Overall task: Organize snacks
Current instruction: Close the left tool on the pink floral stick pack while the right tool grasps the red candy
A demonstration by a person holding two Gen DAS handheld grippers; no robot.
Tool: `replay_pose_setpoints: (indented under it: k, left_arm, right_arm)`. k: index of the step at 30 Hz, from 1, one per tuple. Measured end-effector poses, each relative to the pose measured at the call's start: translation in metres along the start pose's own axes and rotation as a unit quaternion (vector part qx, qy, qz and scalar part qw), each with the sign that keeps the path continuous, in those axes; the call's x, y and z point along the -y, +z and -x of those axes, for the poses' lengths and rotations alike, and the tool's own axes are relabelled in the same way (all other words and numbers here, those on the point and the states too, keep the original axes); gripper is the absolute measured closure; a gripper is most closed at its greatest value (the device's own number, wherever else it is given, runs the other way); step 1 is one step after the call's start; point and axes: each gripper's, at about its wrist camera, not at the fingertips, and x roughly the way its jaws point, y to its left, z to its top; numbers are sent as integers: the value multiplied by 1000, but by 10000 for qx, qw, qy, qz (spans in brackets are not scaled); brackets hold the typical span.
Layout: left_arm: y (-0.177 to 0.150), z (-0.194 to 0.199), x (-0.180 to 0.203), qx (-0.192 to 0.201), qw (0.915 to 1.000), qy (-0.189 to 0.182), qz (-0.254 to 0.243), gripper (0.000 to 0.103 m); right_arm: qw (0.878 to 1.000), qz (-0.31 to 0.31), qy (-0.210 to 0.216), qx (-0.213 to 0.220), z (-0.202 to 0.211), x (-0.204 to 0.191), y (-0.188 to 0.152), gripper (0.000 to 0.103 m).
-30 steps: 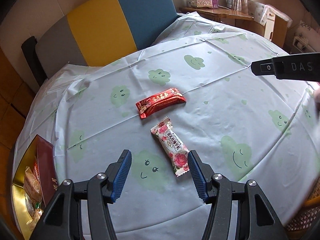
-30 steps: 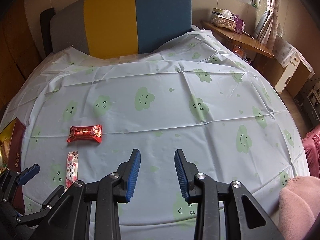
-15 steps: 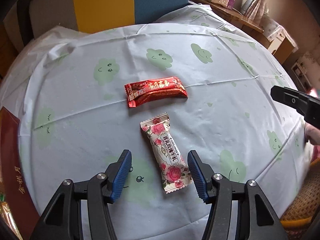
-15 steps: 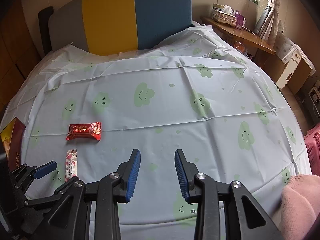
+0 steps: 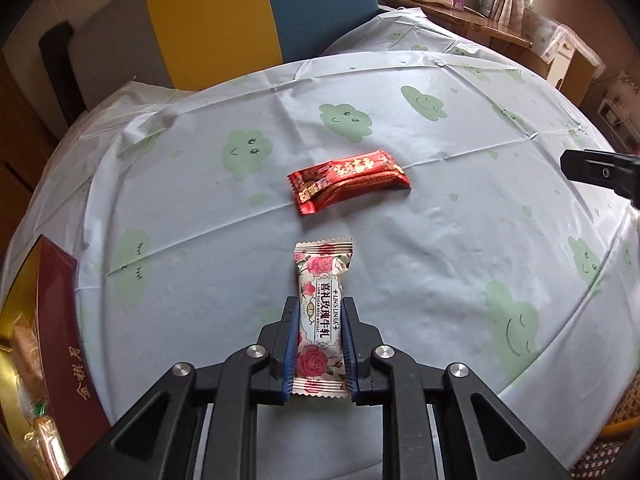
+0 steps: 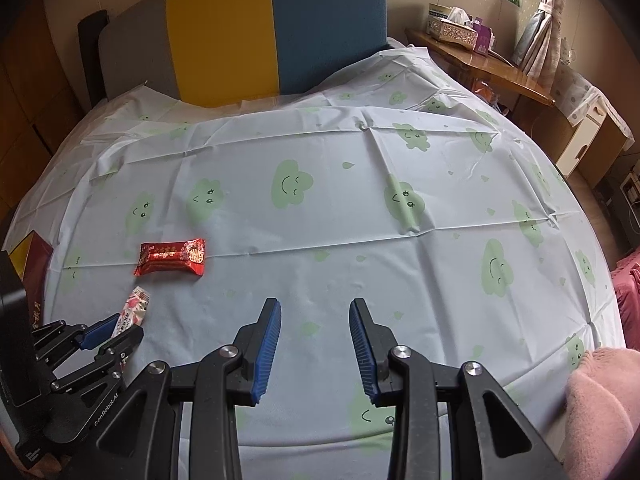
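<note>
A white snack packet with pink roses (image 5: 322, 276) lies lengthwise on the cloud-print tablecloth (image 5: 440, 260). My left gripper (image 5: 320, 302) is closing, and its blue pads press on both long sides of this packet. The right wrist view shows that packet (image 6: 134, 306) sticking out of the left gripper (image 6: 116, 328). A red snack packet (image 5: 348, 180) lies crosswise just beyond it, untouched, and appears again as the red packet (image 6: 172, 258) in the right wrist view. My right gripper (image 6: 314, 306) hangs open over bare cloth with nothing between its fingers.
A dark red gift box (image 5: 60, 320) with a gold inside and several wrapped snacks sits at the table's left edge. A grey, yellow and blue chair back (image 5: 260, 20) stands behind the table. A wooden side table (image 6: 480, 60) is at the far right, a pink sleeve (image 6: 596, 400) near right.
The left gripper moved forward and down over the rose packet, turned in line with it, and its jaws closed from wide apart onto the packet's sides. The right gripper stayed still.
</note>
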Motion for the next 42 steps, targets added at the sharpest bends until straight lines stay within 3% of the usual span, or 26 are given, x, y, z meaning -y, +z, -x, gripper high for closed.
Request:
replay_pose_setpoints:
  k: [6, 13, 15, 16, 19, 23, 31, 36, 37, 40, 42]
  left_arm:
    - [-24, 11, -25, -5, 9996, 128, 256, 83]
    - [-46, 19, -39, 115, 9992, 87, 369, 83]
    - [-47, 19, -40, 174, 9991, 68, 377, 83]
    - [-48, 19, -41, 199, 9990, 43, 397, 83]
    - [-49, 19, -43, 248, 9987, -42, 432, 83]
    - [-50, 20, -46, 260, 9984, -127, 481, 83]
    - [-51, 20, -51, 289, 9975, -270, 585, 82]
    - [-52, 20, -51, 326, 9974, -260, 593, 82]
    - [-52, 20, -50, 335, 9974, -247, 584, 82]
    - [-53, 21, -50, 355, 9974, -250, 572, 82]
    - [-54, 22, -50, 372, 9973, -253, 573, 82]
  right_arm:
    - [9980, 327, 417, -347, -11, -18, -7, 67]
    - [9851, 1075, 935, -958, -26, -61, -18, 67]
    - [9814, 1367, 950, -960, -28, -75, -12, 67]
    - [9786, 1579, 973, -896, -29, -84, -7, 62]
    - [9654, 2223, 1094, -817, -41, -109, 8, 58]
    - [9441, 3088, 792, -842, -68, -138, 25, 58]
    - [9030, 4147, 543, -985, -97, -173, 36, 54]
    - [8997, 4245, 522, -874, -104, -180, 36, 57]
    - [9006, 4224, 556, -860, -102, -180, 35, 67]
    - [9064, 4105, 539, -840, -98, -180, 31, 74]
    - [9158, 3864, 625, -895, -92, -172, 30, 85]
